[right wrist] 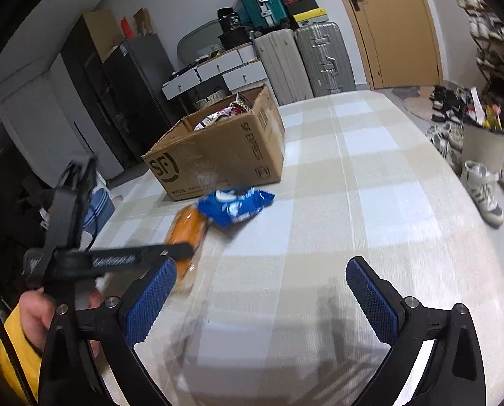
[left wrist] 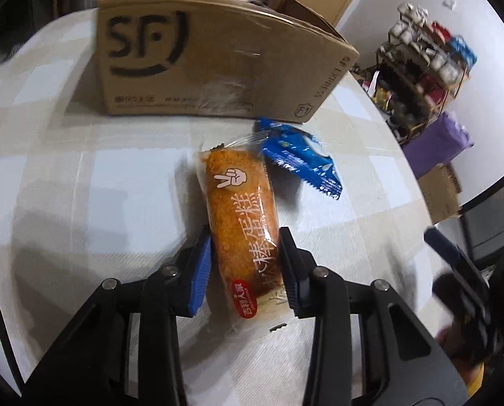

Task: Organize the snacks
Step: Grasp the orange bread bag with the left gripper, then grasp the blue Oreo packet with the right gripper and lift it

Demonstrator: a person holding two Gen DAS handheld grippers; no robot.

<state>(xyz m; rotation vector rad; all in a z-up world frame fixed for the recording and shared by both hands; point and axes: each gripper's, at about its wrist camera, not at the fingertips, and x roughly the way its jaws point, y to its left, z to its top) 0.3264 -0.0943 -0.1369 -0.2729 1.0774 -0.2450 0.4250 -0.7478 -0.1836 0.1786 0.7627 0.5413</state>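
Checked tablecloth (left wrist: pixel 82 169) under left gripper (left wrist: pixel 245 264) clamping cake packet (left wrist: pixel 241 209).

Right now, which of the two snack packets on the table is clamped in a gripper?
The orange cake packet, clamped between the left gripper's pads. The blue packet lies free beside it, nearer the cardboard box.

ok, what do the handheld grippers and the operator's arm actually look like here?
Both grippers, left gripper and right gripper, share one build: black plastic linkage arms with silver pivot bolts, and blue ribbed pads on the fingers. White lettering runs along the left one's black body, unreadable. The person wears a yellow sleeve.
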